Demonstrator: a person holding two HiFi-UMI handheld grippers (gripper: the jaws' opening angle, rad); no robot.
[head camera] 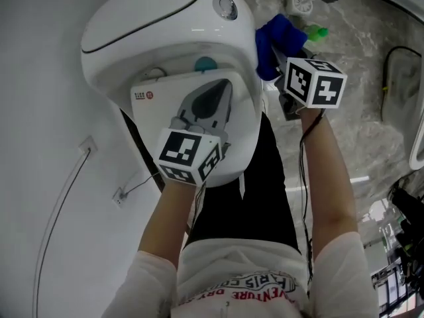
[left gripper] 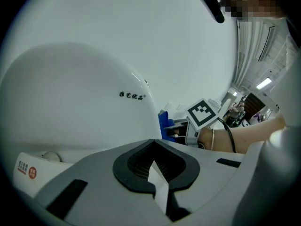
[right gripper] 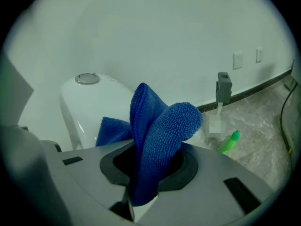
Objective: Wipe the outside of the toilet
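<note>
Now right gripper (right gripper: 143, 180) jaws pinch cloth (right gripper: 160, 126) beside toilet (head camera: 152, 25); left gripper (left gripper: 155, 173) jaws pressed together, empty. Thin pinch: cloth might slip mid-wipe.

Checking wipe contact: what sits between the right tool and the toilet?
The blue cloth, clamped in the right tool, bunched against the toilet's side; the head view shows it.

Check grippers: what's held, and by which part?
Right gripper clamps the blue microfiber cloth by a bunched fold; left gripper is shut, holding nothing.
</note>
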